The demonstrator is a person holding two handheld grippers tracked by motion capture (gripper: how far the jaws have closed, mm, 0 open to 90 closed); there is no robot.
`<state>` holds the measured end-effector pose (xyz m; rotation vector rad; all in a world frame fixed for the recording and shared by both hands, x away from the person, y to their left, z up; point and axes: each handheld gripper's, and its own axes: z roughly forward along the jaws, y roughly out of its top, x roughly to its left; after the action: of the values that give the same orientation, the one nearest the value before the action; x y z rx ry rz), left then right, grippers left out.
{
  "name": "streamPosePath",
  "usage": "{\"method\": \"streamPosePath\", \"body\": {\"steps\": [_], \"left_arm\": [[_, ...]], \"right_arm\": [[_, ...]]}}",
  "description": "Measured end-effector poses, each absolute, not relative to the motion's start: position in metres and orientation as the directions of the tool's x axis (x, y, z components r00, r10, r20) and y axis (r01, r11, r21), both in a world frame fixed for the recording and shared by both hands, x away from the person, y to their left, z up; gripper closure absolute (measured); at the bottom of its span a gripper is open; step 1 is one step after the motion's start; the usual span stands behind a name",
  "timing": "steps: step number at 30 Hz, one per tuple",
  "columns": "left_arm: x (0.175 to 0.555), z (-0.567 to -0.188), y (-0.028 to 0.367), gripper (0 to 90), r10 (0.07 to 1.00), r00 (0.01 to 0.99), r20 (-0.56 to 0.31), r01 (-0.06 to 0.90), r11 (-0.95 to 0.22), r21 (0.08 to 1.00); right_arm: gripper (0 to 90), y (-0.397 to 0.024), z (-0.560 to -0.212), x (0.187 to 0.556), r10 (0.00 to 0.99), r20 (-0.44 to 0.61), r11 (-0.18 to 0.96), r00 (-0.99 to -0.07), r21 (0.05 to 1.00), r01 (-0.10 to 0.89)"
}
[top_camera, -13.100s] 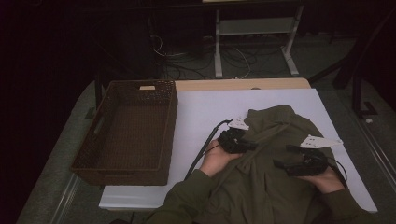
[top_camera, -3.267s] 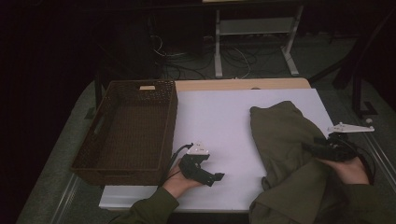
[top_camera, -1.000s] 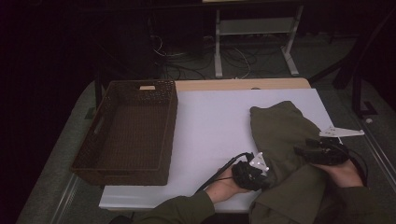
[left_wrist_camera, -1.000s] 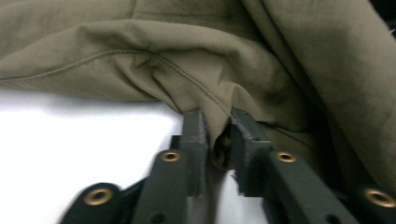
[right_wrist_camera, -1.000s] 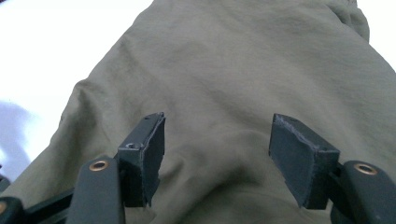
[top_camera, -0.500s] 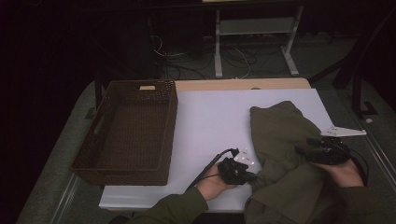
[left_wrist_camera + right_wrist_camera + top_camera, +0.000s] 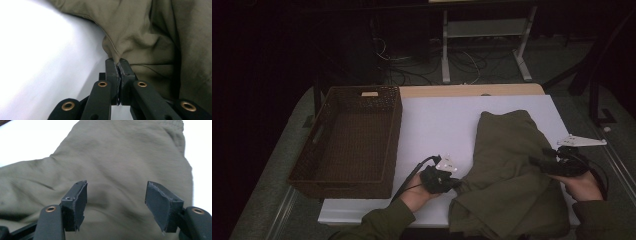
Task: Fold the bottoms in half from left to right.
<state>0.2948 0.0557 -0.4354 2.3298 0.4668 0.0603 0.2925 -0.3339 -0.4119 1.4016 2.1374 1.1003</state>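
Left gripper (image 7: 453, 184) clamped on olive garment (image 7: 512, 170) edge at the table's (image 7: 437, 120) front right; right gripper (image 7: 539, 162) jaws apart over it. Wicker basket (image 7: 349, 140) left, well apart, nothing between.

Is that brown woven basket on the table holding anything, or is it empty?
Empty. In the high view the brown woven basket shows its bare bottom; the olive-green cloth garment lies on the white table beside it.
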Motion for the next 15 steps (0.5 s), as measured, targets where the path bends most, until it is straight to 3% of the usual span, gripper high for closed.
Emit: {"method": "streamPosePath", "body": {"steps": [4,15], "left_arm": [[0.299,-0.436,0.073,87.6,0.398,0.911,-0.104,0.354,-0.631,0.69],[0.301,-0.441,0.073,87.3,0.393,0.912,-0.116,0.36,-0.631,0.687]], "right_arm": [[34.0,-0.342,-0.414,0.291,0.901,0.118,0.192,-0.418,0.755,0.627],[33.6,-0.363,-0.435,0.292,0.94,0.139,0.146,-0.31,0.659,0.738]]}}
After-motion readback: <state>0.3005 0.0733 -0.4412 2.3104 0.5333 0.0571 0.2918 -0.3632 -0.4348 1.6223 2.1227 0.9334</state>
